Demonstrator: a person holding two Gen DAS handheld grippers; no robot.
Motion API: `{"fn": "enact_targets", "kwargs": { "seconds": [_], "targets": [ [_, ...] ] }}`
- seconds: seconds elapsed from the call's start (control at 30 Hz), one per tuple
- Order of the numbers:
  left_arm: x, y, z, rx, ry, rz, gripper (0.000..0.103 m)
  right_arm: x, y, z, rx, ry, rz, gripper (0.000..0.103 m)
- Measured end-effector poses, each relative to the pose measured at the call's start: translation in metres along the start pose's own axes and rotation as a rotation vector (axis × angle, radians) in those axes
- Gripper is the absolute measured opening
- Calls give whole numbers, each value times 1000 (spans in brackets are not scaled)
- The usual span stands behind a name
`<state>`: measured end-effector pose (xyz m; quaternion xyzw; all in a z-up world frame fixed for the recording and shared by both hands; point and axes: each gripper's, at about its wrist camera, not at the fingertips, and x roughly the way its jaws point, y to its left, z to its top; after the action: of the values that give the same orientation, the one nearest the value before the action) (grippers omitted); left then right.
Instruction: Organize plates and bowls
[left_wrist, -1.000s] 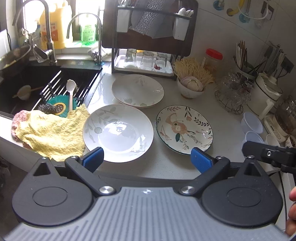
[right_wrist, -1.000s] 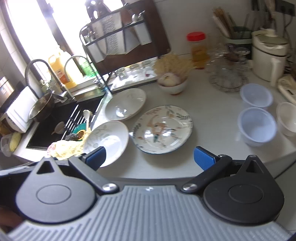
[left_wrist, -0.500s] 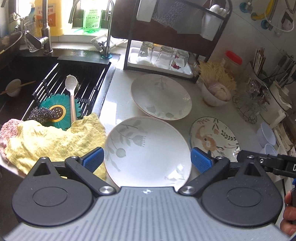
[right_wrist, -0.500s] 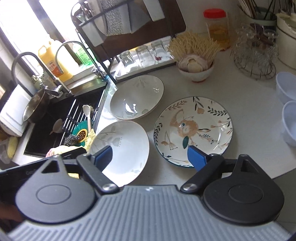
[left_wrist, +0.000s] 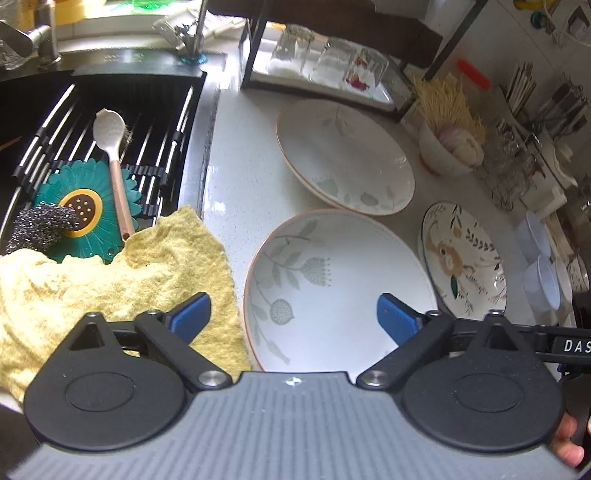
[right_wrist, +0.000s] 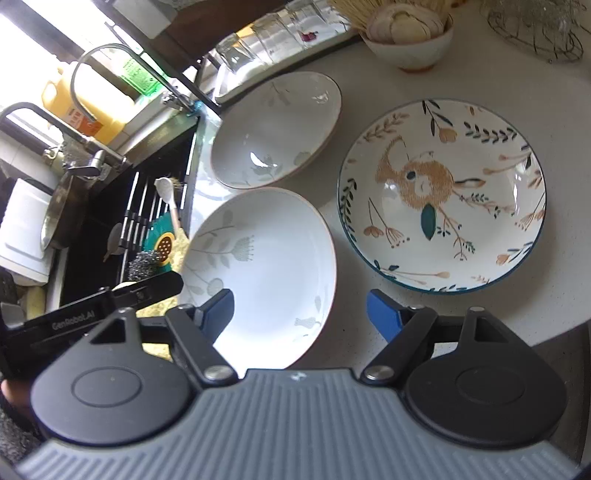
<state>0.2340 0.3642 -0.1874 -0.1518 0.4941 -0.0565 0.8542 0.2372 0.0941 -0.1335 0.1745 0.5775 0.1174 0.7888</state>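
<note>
Both hand-held grippers, left (left_wrist: 293, 314) and right (right_wrist: 300, 308), were spread empty over the near white plate (left_wrist: 336, 288); nothing looked stacked yet.

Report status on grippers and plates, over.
Left gripper open, empty, over near white plate. Right gripper open, empty. Far white plate and patterned plate untouched. Yellow cloth beside near plate's rim.

Surface: pale speckled counter (left_wrist: 236, 155)
On it: near plate (left_wrist: 332, 280), far plate (left_wrist: 347, 155), patterned plate (right_wrist: 443, 192), yellow cloth (left_wrist: 110, 280)
</note>
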Motion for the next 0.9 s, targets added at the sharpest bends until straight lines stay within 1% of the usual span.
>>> {"fn": "enact_targets", "kwargs": {
  "seconds": [0.07, 0.1, 0.13, 0.17, 0.23, 0.27, 0.3, 0.37, 0.43, 0.47, 0.5, 0.53, 0.6, 0.67, 0.77, 0.9],
  "targets": [
    [9, 5, 1, 18, 31, -18, 85, 9, -3, -4, 39, 21, 11, 76],
    [13, 6, 1, 27, 41, -26, 83, 12, -4, -6, 63, 25, 15, 72],
    [16, 8, 1, 36, 51, -33, 78, 14, -6, -8, 84, 21, 9, 68],
    [19, 8, 2, 45, 61, -43, 74, 16, -7, -10, 99, 16, 1, 67],
    [25, 10, 2, 58, 73, -53, 69, 20, -8, -11, 118, 19, -16, 57],
    [27, 12, 2, 59, 79, -58, 64, 22, -8, -10, 124, 21, -26, 54],
    [29, 13, 2, 55, 84, -64, 63, 23, -8, -10, 125, 19, -35, 50],
    [33, 16, 3, 50, 90, -72, 56, 27, -6, -8, 129, 13, -55, 46],
    [36, 19, 5, 48, 92, -74, 51, 30, -5, -7, 137, 12, -64, 41],
    [37, 20, 6, 44, 91, -75, 47, 31, -6, -7, 141, 12, -62, 40],
    [38, 22, 7, 39, 89, -76, 45, 32, -5, -7, 142, 12, -59, 37],
    [38, 25, 8, 33, 87, -81, 42, 33, -5, -7, 141, 11, -60, 32],
    [41, 30, 11, 15, 91, -95, 38, 36, -4, -6, 144, 7, -74, 31],
    [42, 33, 13, -5, 85, -104, 36, 36, -1, -5, 132, -15, -78, 28],
    [44, 35, 15, -3, 67, -109, 32, 38, -1, -4, 130, -30, -91, 26],
    [46, 38, 17, -3, 68, -111, 25, 41, -6, -3, 155, -34, -102, 14]
  ]
}}
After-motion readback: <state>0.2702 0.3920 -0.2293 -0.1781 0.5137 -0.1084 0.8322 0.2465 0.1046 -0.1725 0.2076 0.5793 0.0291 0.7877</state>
